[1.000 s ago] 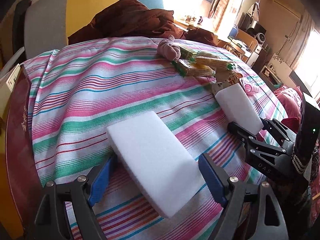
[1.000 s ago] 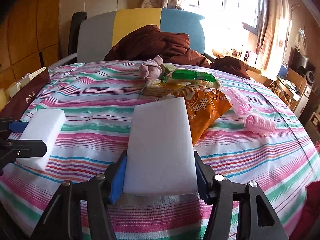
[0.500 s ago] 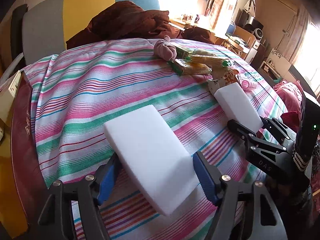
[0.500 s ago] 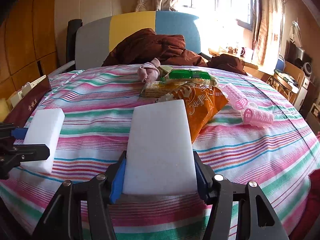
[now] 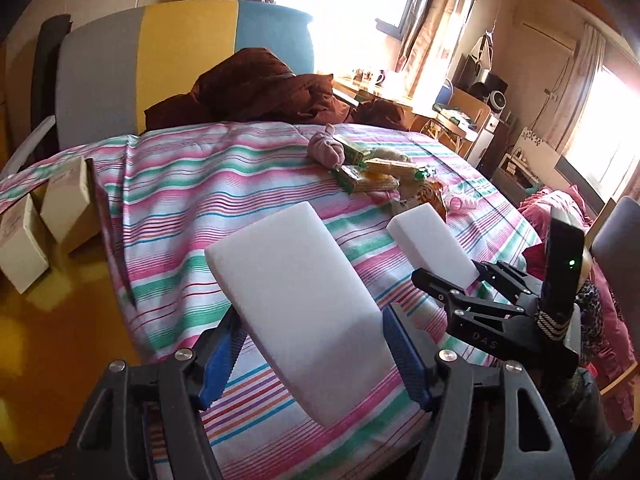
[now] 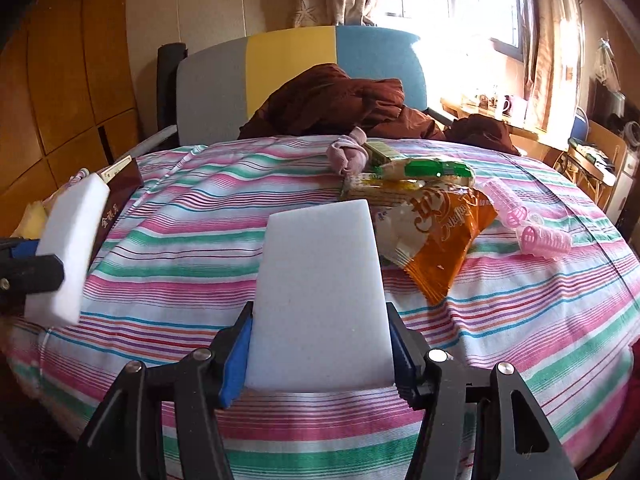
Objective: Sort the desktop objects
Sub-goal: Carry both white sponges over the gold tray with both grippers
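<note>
The left gripper [image 5: 312, 354] is clamping a white sponge block [image 5: 300, 300] between its blue pads [image 5: 404, 356], holding it above the near left edge of the striped cloth [image 5: 208, 196]. The right gripper [image 6: 320, 354] is squeezing a second white sponge block [image 6: 320, 292], which is pointing toward the far side. Just beyond that block an orange snack bag [image 6: 440, 240] is lying, with green-wrapped biscuit packs [image 6: 424, 174], a pink sock bundle [image 6: 348, 156] and pink hair rollers [image 6: 528, 224] further out. Cream boxes [image 5: 44, 216] are sitting off the cloth's left edge.
</note>
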Tool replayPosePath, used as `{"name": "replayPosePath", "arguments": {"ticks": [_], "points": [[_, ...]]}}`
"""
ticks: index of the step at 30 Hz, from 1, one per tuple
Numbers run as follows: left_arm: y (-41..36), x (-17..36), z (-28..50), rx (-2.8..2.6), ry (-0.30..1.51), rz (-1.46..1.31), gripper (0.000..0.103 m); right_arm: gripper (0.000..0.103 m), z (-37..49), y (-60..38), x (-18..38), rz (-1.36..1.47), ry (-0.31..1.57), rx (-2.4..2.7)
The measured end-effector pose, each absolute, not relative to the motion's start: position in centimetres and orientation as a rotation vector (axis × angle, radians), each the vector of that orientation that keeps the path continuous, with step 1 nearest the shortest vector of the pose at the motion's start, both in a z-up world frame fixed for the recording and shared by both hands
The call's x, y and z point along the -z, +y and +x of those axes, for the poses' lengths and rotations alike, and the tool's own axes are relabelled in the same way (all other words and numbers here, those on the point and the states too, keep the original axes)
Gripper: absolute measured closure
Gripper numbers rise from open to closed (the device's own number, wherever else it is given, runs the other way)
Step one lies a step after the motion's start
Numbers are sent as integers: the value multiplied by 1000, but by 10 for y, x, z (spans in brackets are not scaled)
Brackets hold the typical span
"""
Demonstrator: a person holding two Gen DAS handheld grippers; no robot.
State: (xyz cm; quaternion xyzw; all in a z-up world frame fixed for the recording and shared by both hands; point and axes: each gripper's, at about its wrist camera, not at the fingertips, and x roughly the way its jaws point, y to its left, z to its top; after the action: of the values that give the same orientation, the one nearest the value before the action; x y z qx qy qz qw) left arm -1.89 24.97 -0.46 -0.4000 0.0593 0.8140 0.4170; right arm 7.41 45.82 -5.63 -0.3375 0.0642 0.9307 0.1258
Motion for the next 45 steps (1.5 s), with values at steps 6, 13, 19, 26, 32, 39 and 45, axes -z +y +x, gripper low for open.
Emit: {"name": "replayPosePath", "arguments": {"ticks": [6, 13, 19, 26, 32, 39, 45], "points": [[173, -24, -53, -2203, 97, -1027, 32, 43, 63, 433, 50, -1002, 131, -2754], [102, -15, -108, -2349, 78, -1184, 32, 43, 53, 410, 46, -1018, 84, -2785], [75, 10, -143, -2292, 0, -1346, 32, 42, 49, 404, 42, -1030, 75, -2780], [66, 26, -167, -2269, -17, -1436, 32, 42, 45, 385, 22, -1014, -4, -2830], [70, 32, -188, -2257, 3, -1445, 32, 42, 35, 349, -4, -992, -77, -2952], [82, 36, -204, -2220, 107, -1424, 32, 42, 8, 288, -25, -1072, -141, -3104], [78, 33, -202, -2228, 120, -1384, 28, 42, -23, 243, -24, -1158, -212, -3151]]}}
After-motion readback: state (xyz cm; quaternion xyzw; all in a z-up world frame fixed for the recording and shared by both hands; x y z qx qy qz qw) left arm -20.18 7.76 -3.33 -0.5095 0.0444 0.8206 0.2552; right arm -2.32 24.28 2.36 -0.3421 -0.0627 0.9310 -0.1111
